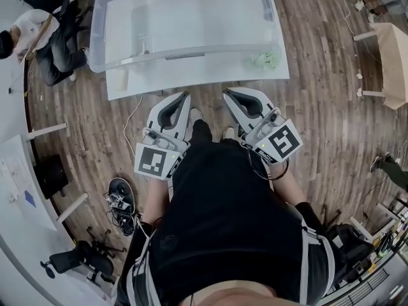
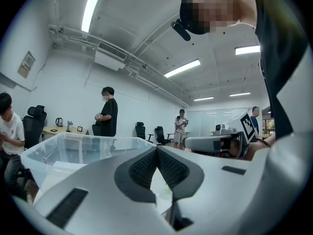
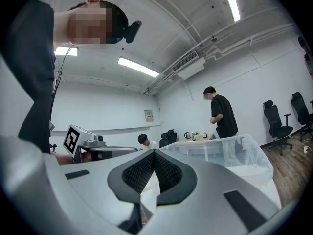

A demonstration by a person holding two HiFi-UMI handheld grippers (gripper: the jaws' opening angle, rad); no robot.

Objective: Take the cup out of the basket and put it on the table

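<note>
Left gripper, right gripper: jaws closed, empty, parked by your body, likely because reach not begun. Basket ahead of tips; cup inside, beyond left gripper.

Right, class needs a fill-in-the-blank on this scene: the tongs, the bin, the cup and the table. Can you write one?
The left tongs and right tongs are both ____ and empty.
The bin sits on a ____ table.
In the head view, the cup stands in the bin's ____ half.
Missing words: shut; white; left.
</note>
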